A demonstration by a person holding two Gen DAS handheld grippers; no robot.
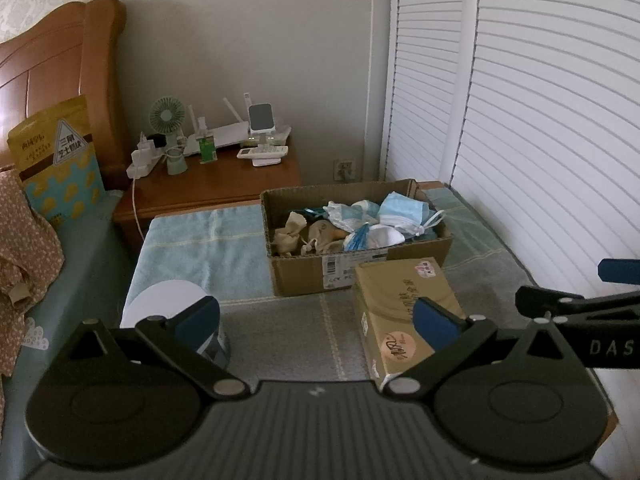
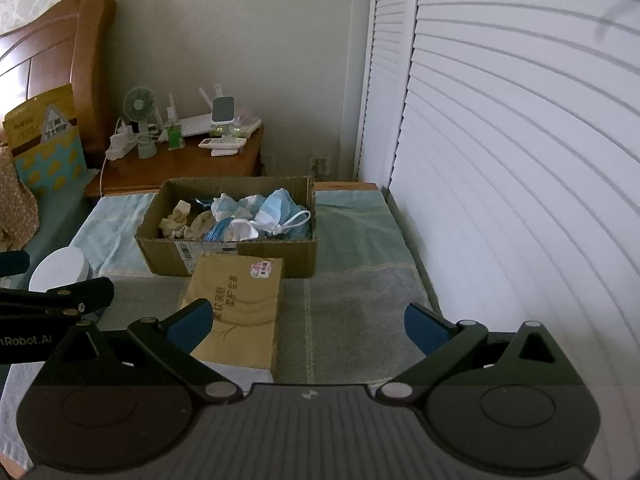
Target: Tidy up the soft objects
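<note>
While both grippers hover low over the towel-covered surface [image 2: 352, 304], each has its jaws spread wide with nothing between them. From the left gripper [image 1: 316, 320], the open cardboard box [image 1: 304, 276] sits at about 12 o'clock, filled with blue face masks [image 1: 404, 210] on its right side and small beige cloth pouches [image 1: 290, 234] on its left. A closed tan box [image 1: 396, 304] stands touching the carton's front wall, at 1 o'clock. A white round lid [image 1: 160, 304] lies at 10 o'clock. From the right gripper [image 2: 308, 322], the carton is at 11 o'clock, the louvred doors [image 2: 520, 160] at 2 o'clock.
</note>
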